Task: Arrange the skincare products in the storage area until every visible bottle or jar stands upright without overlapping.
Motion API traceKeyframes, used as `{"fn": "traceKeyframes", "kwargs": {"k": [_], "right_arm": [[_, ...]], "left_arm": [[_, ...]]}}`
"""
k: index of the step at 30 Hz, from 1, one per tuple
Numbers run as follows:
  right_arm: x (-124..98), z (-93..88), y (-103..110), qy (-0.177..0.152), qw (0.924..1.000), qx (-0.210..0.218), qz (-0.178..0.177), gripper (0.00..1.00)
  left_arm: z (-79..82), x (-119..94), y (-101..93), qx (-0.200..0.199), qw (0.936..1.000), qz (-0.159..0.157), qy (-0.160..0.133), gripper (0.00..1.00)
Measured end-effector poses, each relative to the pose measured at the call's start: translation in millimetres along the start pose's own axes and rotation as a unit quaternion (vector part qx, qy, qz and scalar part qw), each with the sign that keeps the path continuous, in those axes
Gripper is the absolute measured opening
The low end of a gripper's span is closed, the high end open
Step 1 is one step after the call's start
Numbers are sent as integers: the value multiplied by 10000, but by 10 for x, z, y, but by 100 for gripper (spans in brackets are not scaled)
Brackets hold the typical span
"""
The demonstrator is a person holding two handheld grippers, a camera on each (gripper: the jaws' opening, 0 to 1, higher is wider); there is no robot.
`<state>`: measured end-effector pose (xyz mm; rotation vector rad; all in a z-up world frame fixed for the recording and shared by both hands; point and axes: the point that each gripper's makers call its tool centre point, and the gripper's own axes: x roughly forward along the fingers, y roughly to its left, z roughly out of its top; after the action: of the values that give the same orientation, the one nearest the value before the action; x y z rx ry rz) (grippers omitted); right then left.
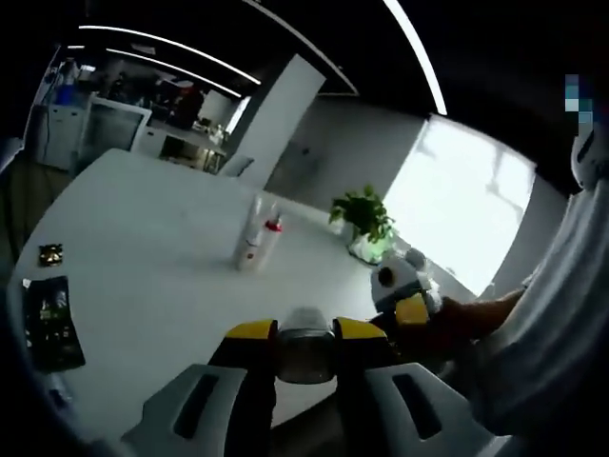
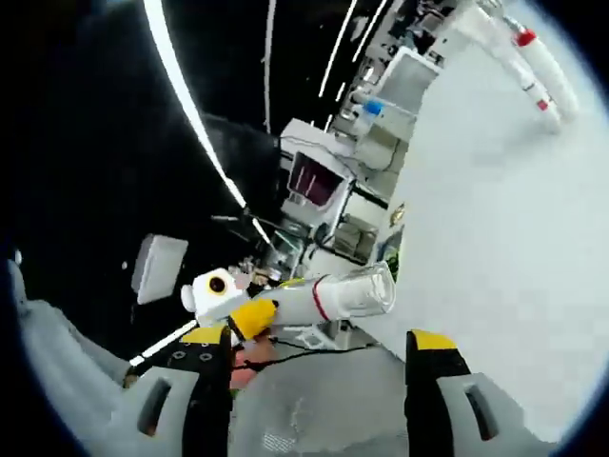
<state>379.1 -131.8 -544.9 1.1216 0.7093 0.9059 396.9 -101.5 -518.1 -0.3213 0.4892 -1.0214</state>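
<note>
My left gripper (image 1: 304,335) is shut on a white bottle with a clear cap (image 1: 304,354), seen end-on between its yellow-tipped jaws. The right gripper view shows the same bottle (image 2: 335,296) lying sideways in the air, pinched by the left gripper's yellow tip (image 2: 252,316). My right gripper (image 2: 319,341) stands open just below it, jaws wide apart with nothing between them. A hand holds it (image 1: 411,307) at the right of the left gripper view. Two white bottles (image 1: 257,240), one with a red cap, stand close together mid-table (image 2: 533,59).
The white table (image 1: 143,248) is large and rounded. Two dark packets (image 1: 52,324) lie near its left edge. A potted plant (image 1: 364,221) stands at its far side. A person's pale sleeve (image 1: 552,324) fills the right. Shelves and equipment (image 2: 333,181) stand beyond the table.
</note>
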Motion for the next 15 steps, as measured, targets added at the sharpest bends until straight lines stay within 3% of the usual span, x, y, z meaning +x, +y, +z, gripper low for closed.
{"fn": "traceKeyframes", "kwargs": {"k": [2, 4, 5, 7, 9, 11, 15], "right_arm": [[17, 35, 15, -206, 9982, 536, 167, 70], [38, 67, -28, -342, 9963, 766, 157, 68], [51, 50, -25, -311, 9951, 929, 148, 65], [76, 51, 57, -335, 9885, 1400, 470, 51], [92, 89, 63, -500, 9835, 1647, 548, 46], [96, 55, 29, -461, 9829, 1704, 523, 45], [20, 68, -93, -602, 9784, 1919, 468, 22]], "left_arm": [[-7, 13, -36, 135, 9999, -77, 13, 19], [-23, 30, -75, 220, 9996, -156, 44, 19], [-40, 40, -110, 296, 9993, -233, 77, 19], [-66, 50, -131, 437, 9985, -290, 138, 19], [-115, 73, -179, 581, 9974, -356, 238, 19], [-133, 82, -214, 839, 9952, -436, 271, 19], [-199, 111, -316, 1188, 9904, -601, 371, 19]]}}
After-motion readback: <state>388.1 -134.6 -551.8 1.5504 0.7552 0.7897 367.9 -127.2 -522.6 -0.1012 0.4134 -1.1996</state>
